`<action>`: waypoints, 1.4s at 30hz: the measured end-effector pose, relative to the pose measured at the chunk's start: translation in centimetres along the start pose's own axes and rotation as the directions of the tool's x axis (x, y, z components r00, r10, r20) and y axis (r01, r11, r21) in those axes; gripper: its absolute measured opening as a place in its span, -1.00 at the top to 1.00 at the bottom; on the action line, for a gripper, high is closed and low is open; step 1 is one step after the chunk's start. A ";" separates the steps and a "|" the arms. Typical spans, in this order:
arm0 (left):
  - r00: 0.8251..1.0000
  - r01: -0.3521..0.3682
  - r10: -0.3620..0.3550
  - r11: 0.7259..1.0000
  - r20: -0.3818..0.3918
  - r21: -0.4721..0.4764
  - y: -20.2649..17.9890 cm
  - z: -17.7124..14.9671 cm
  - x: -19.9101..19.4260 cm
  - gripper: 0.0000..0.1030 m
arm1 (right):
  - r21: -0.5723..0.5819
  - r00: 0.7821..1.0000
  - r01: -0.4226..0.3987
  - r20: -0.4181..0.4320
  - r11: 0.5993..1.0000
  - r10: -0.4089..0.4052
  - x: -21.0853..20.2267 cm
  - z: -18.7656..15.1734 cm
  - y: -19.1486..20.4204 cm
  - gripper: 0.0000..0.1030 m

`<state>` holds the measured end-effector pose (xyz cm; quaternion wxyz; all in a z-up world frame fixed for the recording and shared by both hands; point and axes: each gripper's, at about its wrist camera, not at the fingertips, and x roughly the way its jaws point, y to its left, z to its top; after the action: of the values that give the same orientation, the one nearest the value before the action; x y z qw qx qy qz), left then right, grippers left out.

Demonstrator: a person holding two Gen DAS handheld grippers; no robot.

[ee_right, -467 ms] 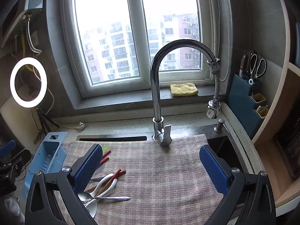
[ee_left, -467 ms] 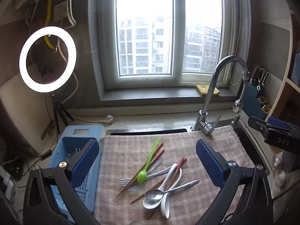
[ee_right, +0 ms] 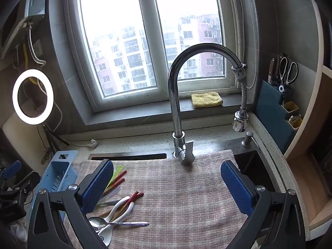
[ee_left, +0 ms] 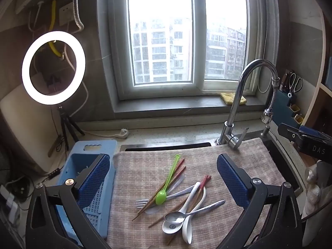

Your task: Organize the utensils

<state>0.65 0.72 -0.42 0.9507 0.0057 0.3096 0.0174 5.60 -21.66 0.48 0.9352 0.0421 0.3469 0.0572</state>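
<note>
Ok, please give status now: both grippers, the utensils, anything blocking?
Left gripper open, empty. Right gripper open, empty. Utensils piled on cloth, untouched. Nothing blocking.

Left gripper: black frame with two blue, dimple-textured pads, occupying the lower third of the left wrist frame. Jaws stand wide apart, nothing between the pads, no contact with anything. Left pad sits at lower left, right pad at lower right, both angled inward toward the frame's centre.

Right gripper: same build, same position in the right wrist frame. Jaws fully spread and empty. Its view tilts downward. No hand or sleeve visible in either frame.
</note>
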 end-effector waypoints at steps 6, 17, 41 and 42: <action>1.000 0.005 -0.005 1.000 -0.007 0.015 -0.3 -0.2 0.2 -0.99 | 0.011 1.000 0.002 -0.007 1.000 -0.002 0.1 -0.3 -0.1 -0.98; 1.000 0.011 -0.011 1.000 -0.023 0.021 -0.6 -0.4 0.3 -0.99 | 0.022 1.000 -0.001 -0.024 1.000 0.002 0.5 -0.4 -0.6 -0.98; 0.999 0.023 -0.022 0.999 -0.034 0.031 -1.0 -0.2 0.7 -0.99 | 0.038 0.999 -0.001 -0.033 0.999 0.002 1.1 -0.5 -0.9 -0.98; 0.999 0.024 -0.023 0.999 -0.034 0.031 -1.0 -0.2 0.7 -0.99 | 0.038 0.999 -0.001 -0.035 0.999 0.003 1.1 -0.6 -0.9 -0.98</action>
<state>1.12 -0.23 -0.96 0.9453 0.0168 0.3258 0.0012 6.15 -22.35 -0.78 0.9280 0.0593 0.3641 0.0522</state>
